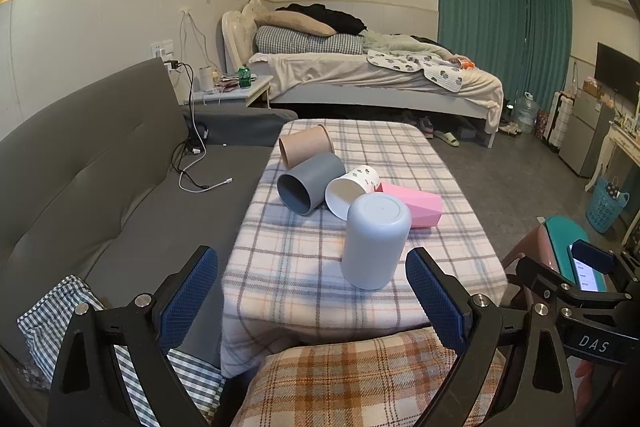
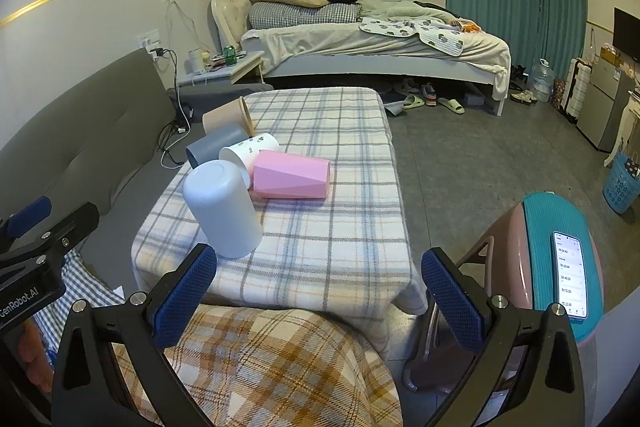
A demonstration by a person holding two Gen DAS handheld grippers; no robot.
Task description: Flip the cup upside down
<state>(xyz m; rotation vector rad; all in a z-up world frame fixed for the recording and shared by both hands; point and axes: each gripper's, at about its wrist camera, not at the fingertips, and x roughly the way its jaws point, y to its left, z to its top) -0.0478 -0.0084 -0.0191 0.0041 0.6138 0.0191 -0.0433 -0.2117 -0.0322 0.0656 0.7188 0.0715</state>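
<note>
1. I hold two hand-held grippers above my lap: my left hand-held gripper (image 1: 312,291) and my right hand-held gripper (image 2: 316,293). Each has two blue-padded fingers spread wide apart, gripping nothing.
2. Ahead of me is one bench (image 1: 304,267) covered with a plaid cloth. Five cups sit on it.
3. One pale grey cup (image 1: 376,241) stands upside down, base up, at the near end of the bench. It is in front of my left hand-held gripper, clear of both fingers.
4. Four cups lie on their sides behind it: one pink cup (image 2: 294,175), one white patterned cup (image 1: 352,189), one dark grey cup (image 1: 310,183) and one beige cup (image 1: 306,145). The pink and white patterned cups appear to touch the pale grey cup.
5. One grey sofa (image 1: 100,167) runs along the bench's left side.
6. One phone (image 2: 570,273) with a lit screen lies on one teal-topped stool (image 2: 540,227) to my right.
7. One bed (image 2: 360,43) stands at the far wall.
</note>
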